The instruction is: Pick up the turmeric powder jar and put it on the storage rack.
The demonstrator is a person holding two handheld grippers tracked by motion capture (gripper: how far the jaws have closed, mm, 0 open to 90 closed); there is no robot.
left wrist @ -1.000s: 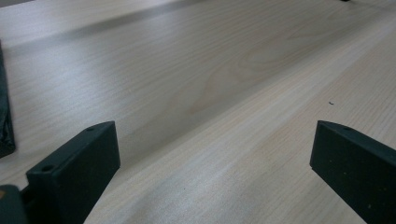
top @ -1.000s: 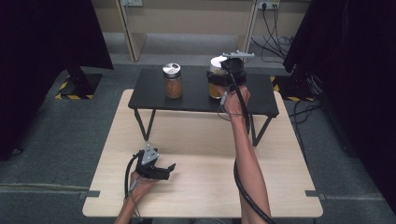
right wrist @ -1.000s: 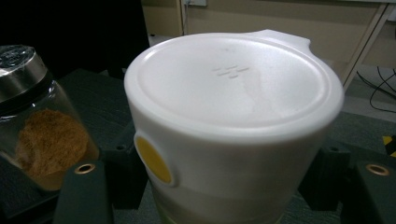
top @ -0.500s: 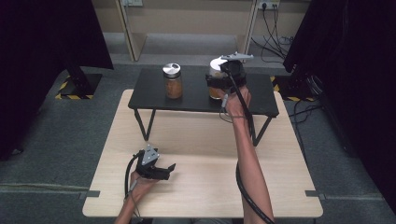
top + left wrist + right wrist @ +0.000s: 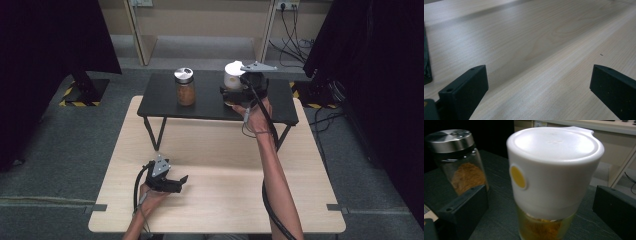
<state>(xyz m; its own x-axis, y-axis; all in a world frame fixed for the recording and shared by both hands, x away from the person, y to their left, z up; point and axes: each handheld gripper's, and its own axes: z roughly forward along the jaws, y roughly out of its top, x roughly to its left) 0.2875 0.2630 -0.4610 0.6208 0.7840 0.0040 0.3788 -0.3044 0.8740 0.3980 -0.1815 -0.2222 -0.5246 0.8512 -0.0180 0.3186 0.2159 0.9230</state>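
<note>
On the left, our left gripper rests on the wooden table, jaws wide and holding nothing. Farther off stands the silver-lid jar on the black stand. On the right, our right gripper has just been opening around the white-lid jar; the jar stands free between the jaws. If we pull back crooked, a jaw could bump it over

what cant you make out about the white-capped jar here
- White-capped jar, right gripper view: base cut off by the bottom edge.
- High view: its lower half sits behind the right claw.
- Its yellow contents: blurred, kind unclear.
- Steel-lidded jar: foot hidden behind the claw's jaw.
</note>
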